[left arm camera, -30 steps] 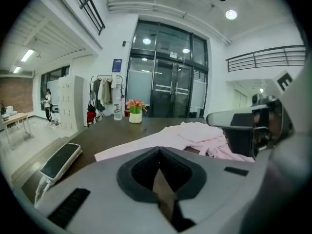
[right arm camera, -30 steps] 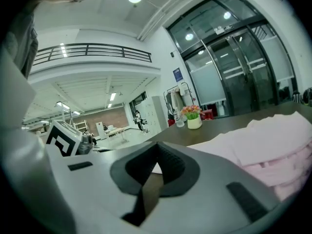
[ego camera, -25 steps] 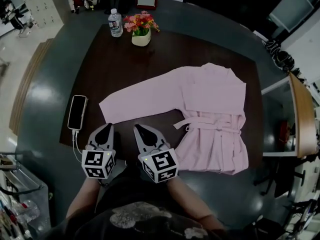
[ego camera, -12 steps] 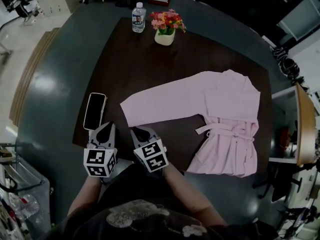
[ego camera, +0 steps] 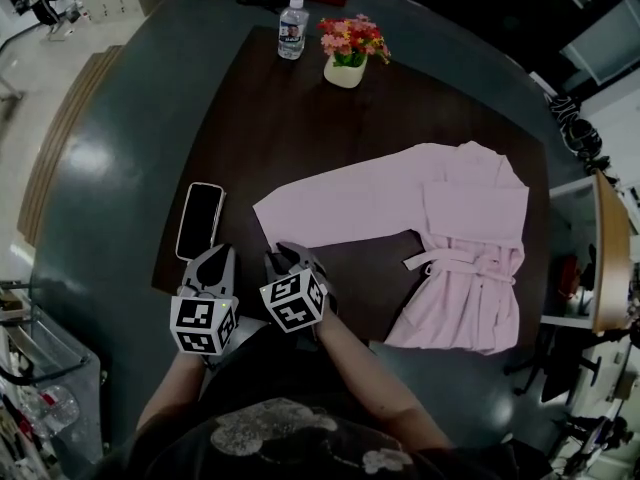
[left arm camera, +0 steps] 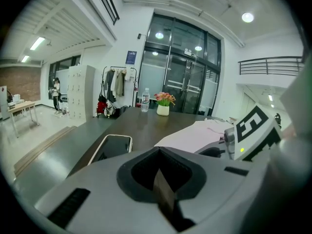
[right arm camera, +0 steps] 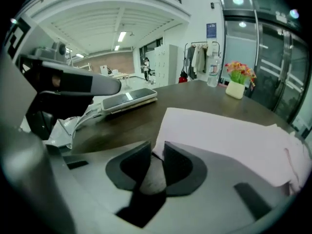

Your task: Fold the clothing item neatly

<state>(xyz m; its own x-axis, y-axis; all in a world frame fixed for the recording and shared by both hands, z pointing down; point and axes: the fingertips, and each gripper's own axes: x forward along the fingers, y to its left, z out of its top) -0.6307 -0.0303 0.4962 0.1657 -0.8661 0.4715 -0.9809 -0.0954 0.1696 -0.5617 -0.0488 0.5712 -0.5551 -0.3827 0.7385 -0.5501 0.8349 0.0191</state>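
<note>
A pink robe (ego camera: 470,238) lies flat on the dark table (ego camera: 260,118), its belt tied, one long sleeve (ego camera: 330,213) stretched out to the left. My right gripper (ego camera: 290,256) is at the sleeve's near cuff corner. Its jaws are opening, and in the right gripper view the sleeve (right arm camera: 219,135) corner sits just at the gap between the tips of the right gripper (right arm camera: 157,147), with no pad pressing on it. My left gripper (ego camera: 215,258) is beside it at the table's near edge, shut and empty; the left gripper view shows the left gripper (left arm camera: 158,155) with its jaws together.
A black phone (ego camera: 200,220) with a cable lies left of the sleeve, just ahead of the left gripper. A water bottle (ego camera: 292,14) and a flower pot (ego camera: 350,53) stand at the table's far edge. A wooden desk edge (ego camera: 610,248) is at the right.
The right gripper has moved forward to the sleeve's cuff corner and tilted, and its jaws have parted. The left gripper has stayed put and shut.
</note>
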